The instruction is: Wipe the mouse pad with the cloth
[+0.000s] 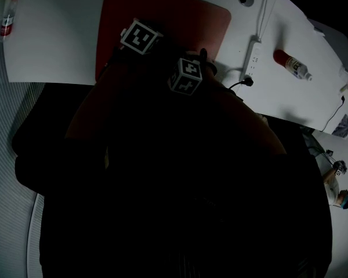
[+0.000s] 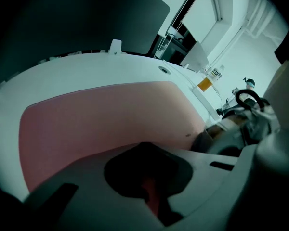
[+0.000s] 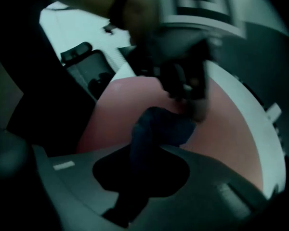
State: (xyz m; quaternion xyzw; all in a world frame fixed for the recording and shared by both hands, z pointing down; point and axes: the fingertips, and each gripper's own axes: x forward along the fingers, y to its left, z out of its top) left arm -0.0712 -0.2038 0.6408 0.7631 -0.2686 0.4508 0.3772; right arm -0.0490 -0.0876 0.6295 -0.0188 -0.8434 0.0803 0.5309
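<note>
Lying on white desk, red mouse pad under dark cloth.

white table: red mouse pad, power strip, bottle right, second bottle far left.

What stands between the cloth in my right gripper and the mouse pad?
Nothing visible lies between them: the cloth, clamped in the right gripper, drapes forward over the red mouse pad. Only the left gripper stands ahead, its tip down at the cloth's far end, so a forward stroke would probably meet it.
</note>
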